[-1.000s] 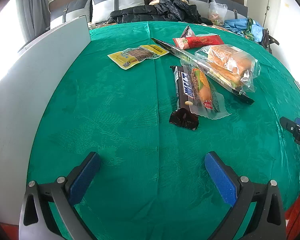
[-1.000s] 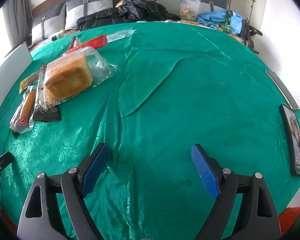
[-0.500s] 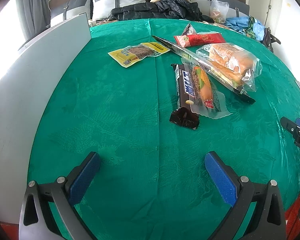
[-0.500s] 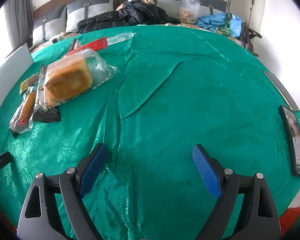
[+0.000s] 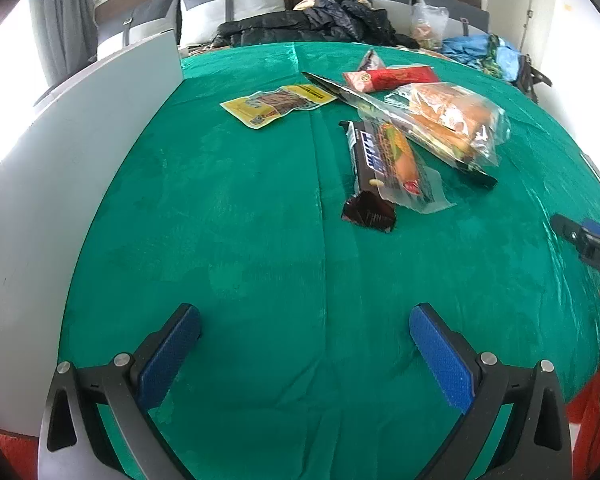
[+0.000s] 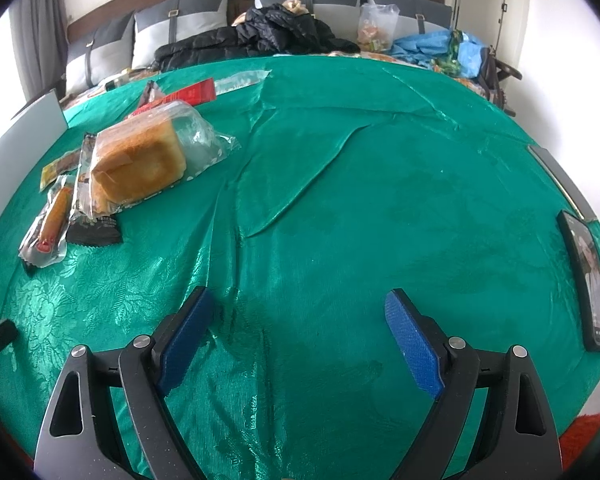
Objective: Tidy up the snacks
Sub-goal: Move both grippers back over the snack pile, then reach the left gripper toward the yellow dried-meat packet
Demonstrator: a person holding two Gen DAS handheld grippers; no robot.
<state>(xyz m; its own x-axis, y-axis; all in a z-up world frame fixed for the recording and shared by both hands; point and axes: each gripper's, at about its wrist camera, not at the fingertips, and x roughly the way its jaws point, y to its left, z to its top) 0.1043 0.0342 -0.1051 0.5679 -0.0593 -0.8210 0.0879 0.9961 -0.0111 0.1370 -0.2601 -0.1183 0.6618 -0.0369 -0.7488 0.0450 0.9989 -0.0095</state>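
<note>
- My left gripper [image 5: 305,340] hangs low over the green tablecloth [image 5: 240,240] with its jaws spread wide, and nothing is between the blue pads [image 5: 168,354].
- My right gripper [image 6: 296,334] is the same: jaws wide apart, holding nothing, above a wrinkled part of the cloth.
- The snacks lie in one loose group ahead of the left gripper, well apart from it. From the right wrist view they are far to the left side.
- A dark chocolate bar [image 5: 366,174] lies lengthwise, and a sausage in clear wrap [image 5: 404,162] rests partly on top of it.
- Just behind them I see a bread in a clear bag [image 5: 452,120], lying over a long dark packet [image 5: 380,108].
- A red packet [image 5: 392,78] is at the far end of the group, and a yellow flat packet [image 5: 278,104] lies apart to the left.
- A white panel [image 5: 60,160] stands along the left edge of the table.
- A phone [image 6: 590,276] lies at the right edge; I think its screen is on, but the view there is too distorted to be sure.
</note>
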